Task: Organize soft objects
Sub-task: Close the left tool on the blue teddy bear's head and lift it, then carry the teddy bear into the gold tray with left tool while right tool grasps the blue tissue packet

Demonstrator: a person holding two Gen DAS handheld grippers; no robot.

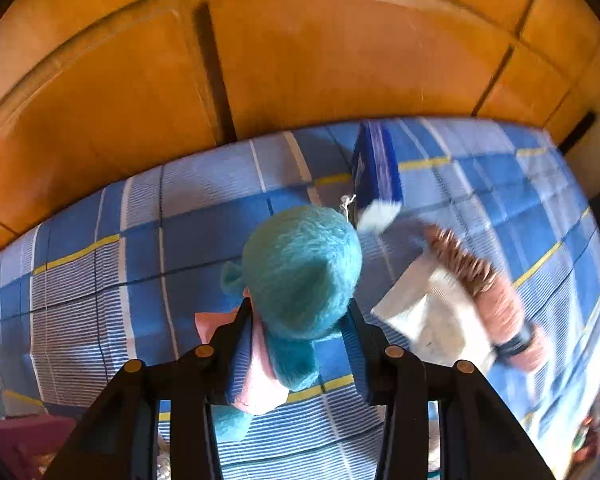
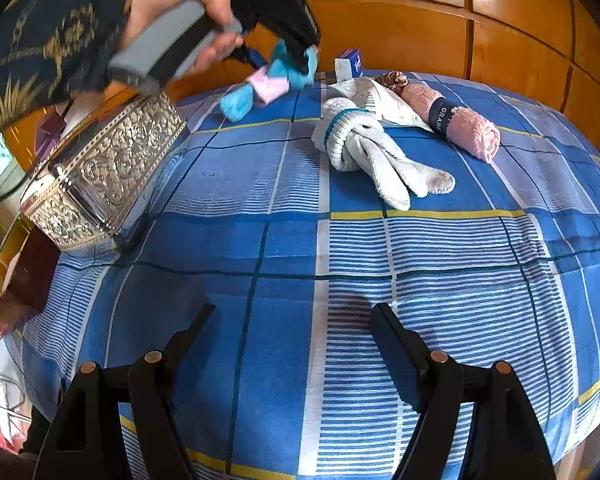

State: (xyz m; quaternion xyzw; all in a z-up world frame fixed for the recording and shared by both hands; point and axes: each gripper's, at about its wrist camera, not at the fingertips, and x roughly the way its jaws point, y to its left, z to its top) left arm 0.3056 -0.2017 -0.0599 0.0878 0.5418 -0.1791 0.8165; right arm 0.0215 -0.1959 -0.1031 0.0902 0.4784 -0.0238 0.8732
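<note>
left gripper clamps the teal plush

a blue checked cloth [image 2: 284,248] covers the tabletop. the silver embossed box [image 2: 100,176] sits at left of the right wrist frame. white socks [image 2: 372,152] lie upper centre, beside a rolled pink towel [image 2: 460,124]. the left gripper [image 1: 300,344] is clenched on the teal plush toy [image 1: 300,268], seen upper centre-left at the cloth's far edge. the right gripper [image 2: 292,312] hangs released over bare cloth.

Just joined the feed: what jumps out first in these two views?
The fluffy teal toy with its pink part, clamped in the left gripper at the far side of the blue checked cloth. Next, the embossed silver box at the cloth's left edge, and the knotted white socks beside a rolled pink towel.
</note>
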